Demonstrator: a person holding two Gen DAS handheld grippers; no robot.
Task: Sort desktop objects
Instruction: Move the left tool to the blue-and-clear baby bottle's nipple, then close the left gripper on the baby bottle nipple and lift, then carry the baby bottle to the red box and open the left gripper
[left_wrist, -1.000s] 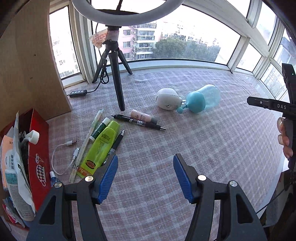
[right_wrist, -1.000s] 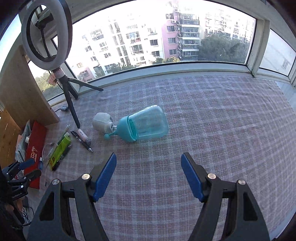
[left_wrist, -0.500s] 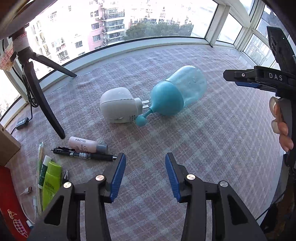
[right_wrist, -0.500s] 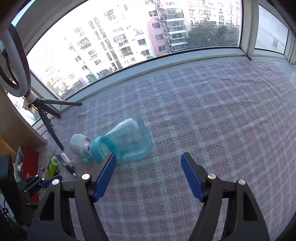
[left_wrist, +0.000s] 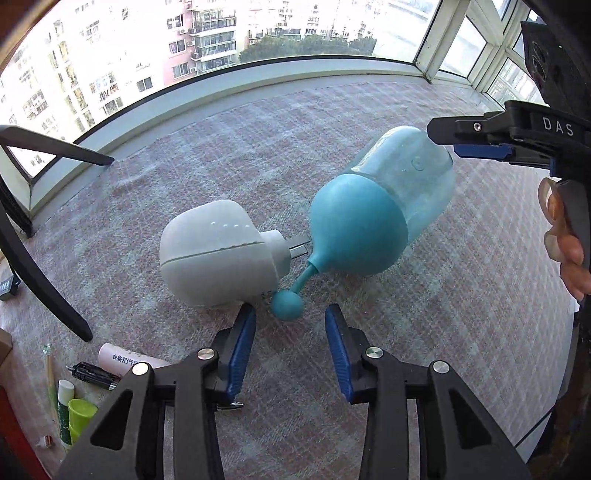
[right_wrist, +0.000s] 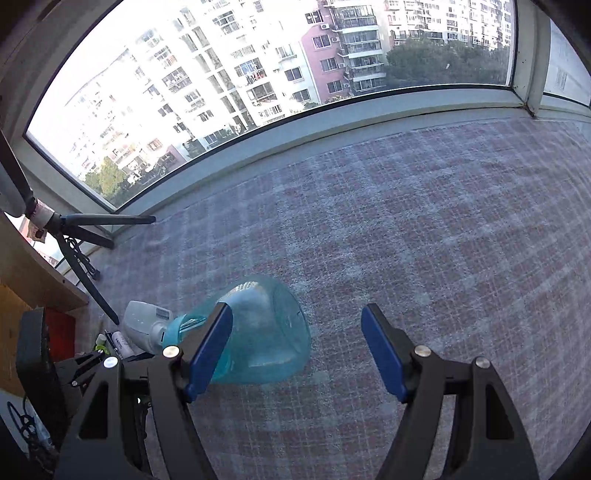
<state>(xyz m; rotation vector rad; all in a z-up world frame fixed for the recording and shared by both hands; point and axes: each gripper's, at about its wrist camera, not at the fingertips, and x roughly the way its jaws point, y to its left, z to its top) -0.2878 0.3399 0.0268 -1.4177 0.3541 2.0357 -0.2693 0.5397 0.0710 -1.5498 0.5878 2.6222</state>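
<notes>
Left tongs (left_wrist: 290, 354) at bottom centre, jaws closing, nothing between the pads; teal knob (left_wrist: 287, 304) just beyond them. White plug unit (left_wrist: 218, 258) lies mid-left on the checked table (left_wrist: 461, 332), blue bottle (left_wrist: 380, 214) mid-right, nearly touching. Pens and tubes (left_wrist: 110, 365) lower left. Right tongs (right_wrist: 295, 354) wide apart, empty; bottle behind their left pad (right_wrist: 208, 347). Windows (right_wrist: 258, 66) beyond.

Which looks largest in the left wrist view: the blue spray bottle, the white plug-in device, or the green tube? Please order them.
1. blue spray bottle, the largest.
2. white plug-in device, somewhat smaller, though it lies nearer the camera.
3. green tube, the smallest, but it is partly hidden by the left gripper, so its full size is unsure.
</notes>
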